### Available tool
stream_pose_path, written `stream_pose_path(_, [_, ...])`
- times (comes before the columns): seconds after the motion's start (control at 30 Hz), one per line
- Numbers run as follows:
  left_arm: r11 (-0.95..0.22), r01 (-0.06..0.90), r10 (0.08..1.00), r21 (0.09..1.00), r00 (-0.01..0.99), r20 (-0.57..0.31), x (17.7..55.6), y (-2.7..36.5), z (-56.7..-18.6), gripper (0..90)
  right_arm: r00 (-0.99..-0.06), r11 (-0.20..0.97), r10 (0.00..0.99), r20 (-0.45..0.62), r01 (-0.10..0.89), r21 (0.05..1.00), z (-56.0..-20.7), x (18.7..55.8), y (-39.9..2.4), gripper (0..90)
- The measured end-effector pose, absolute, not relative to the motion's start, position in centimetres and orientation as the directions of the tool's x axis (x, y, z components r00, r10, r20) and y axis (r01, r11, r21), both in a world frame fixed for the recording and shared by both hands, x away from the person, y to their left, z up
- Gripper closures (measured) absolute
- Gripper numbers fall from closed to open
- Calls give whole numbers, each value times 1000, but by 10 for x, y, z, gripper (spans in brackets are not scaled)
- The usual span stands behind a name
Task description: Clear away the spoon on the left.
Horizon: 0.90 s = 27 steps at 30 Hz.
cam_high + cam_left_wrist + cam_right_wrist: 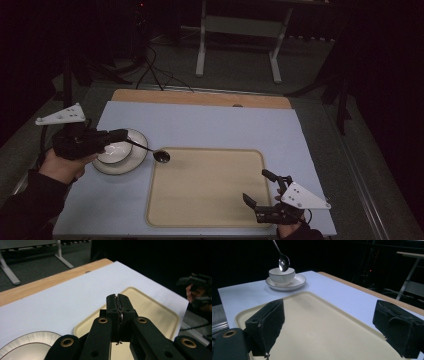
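Note:
My left gripper [121, 135] is shut on the handle of a metal spoon [161, 156], whose bowl hangs in the air by the top left corner of the cream tray [205, 200]. In the left gripper view the jaws [117, 300] are pressed together on the thin handle [121, 315]. A white bowl [116, 148] sits on a saucer [131, 164] under that gripper. In the right gripper view the spoon [283, 263] hovers in front of the bowl [282, 275]. My right gripper [258, 186] stands open over the tray's near right part, jaws wide [332, 325], nothing between them.
A pale blue mat [200, 125] covers the table, with a wooden strip [200, 97] along its far edge. Beyond the table a desk frame [240, 30] stands on the dark floor. The tray [324, 315] is bare inside.

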<state>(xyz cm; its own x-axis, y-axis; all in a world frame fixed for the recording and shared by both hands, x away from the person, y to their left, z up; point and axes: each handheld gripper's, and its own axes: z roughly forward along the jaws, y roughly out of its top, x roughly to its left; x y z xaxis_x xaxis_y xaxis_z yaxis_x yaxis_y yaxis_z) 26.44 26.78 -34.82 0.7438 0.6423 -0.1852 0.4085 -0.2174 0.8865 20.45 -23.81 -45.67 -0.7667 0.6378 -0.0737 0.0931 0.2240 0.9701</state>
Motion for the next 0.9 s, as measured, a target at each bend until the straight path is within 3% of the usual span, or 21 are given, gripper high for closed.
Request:
stream_pose_path(0.4, [-312,383,542,870,823,-168,266,247,-348,900,-774,227,629,-76,89,970,-457,204,-237,107])
stream_pose_path(0.9, [-482,394,437,783,882,-175,278,210,-357,900,-779,226,623,-69,94,970,-457,205,-237,107])
